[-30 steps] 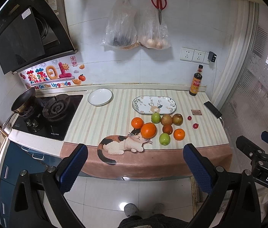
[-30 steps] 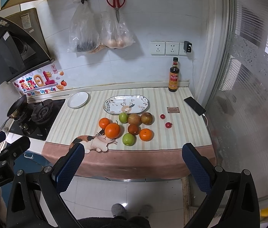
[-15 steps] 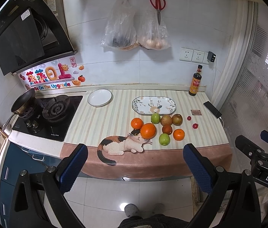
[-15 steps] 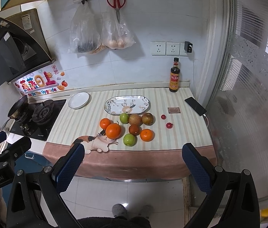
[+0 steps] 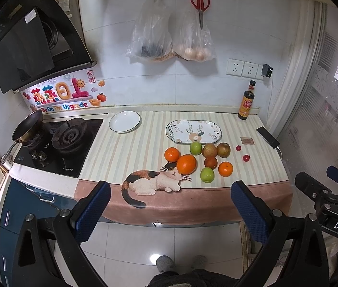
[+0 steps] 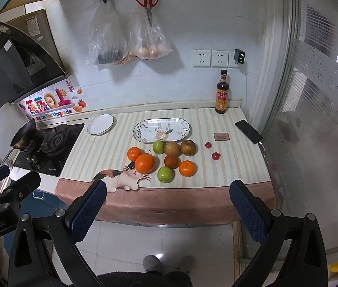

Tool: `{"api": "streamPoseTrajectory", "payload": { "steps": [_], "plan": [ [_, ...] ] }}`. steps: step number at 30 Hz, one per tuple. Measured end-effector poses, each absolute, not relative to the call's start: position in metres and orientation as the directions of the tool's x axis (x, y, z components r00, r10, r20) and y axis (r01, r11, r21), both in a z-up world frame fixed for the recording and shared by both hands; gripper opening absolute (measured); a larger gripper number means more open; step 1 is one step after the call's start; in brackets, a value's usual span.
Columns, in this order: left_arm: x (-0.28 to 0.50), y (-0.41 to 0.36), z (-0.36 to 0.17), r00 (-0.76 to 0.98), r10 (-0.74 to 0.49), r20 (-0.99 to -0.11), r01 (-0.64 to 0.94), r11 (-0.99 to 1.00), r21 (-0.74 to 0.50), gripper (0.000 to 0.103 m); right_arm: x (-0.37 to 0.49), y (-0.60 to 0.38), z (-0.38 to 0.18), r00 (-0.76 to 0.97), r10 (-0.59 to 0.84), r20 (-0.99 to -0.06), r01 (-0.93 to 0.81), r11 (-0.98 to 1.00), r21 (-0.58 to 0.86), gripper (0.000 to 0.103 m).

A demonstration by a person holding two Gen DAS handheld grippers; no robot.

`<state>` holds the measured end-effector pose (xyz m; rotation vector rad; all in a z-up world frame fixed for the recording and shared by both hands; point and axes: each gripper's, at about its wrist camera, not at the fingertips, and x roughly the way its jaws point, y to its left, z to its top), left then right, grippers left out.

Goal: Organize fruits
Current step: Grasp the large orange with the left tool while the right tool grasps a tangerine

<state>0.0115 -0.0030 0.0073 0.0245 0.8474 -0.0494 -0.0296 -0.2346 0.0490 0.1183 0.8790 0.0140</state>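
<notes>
Both the left gripper (image 5: 170, 205) and the right gripper (image 6: 167, 203) hang over the floor short of the tabletop (image 5: 126, 153), jaws wide and holding nothing. Ahead of the jaws the fruits (image 5: 197, 161) lie clustered on the tabletop, just this side of the empty oval plate (image 5: 181, 132).

Clustered fruits (image 6: 163, 159) beside empty oval plate (image 6: 162, 129), beyond wide-apart fingers (image 6: 88, 209).
</notes>
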Motion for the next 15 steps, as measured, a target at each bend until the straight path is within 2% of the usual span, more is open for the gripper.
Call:
{"api": "streamPoseTrajectory", "payload": {
  "steps": [9, 11, 15],
  "plan": [
    [0.046, 0.014, -0.008, 0.676, -0.03, -0.736, 0.039, 0.999, -0.005, 0.103, -0.013, -0.234, 0.039, 0.661, 0.036, -0.75, 0.115, 0.982, 0.149, 0.103],
    [0.06, 0.024, -0.014, 0.687, -0.01, -0.726, 0.016, 1.0, 0.002, 0.103, -0.004, -0.235, 0.032, 0.684, 0.053, -0.728, 0.123, 0.975, 0.186, 0.103],
    [0.091, 0.039, -0.031, 0.695, 0.011, -0.719, 0.002, 1.0, 0.018, 0.103, 0.026, -0.236, 0.004, 0.665, 0.058, -0.745, 0.17, 0.959, 0.225, 0.103]
  ]
}}
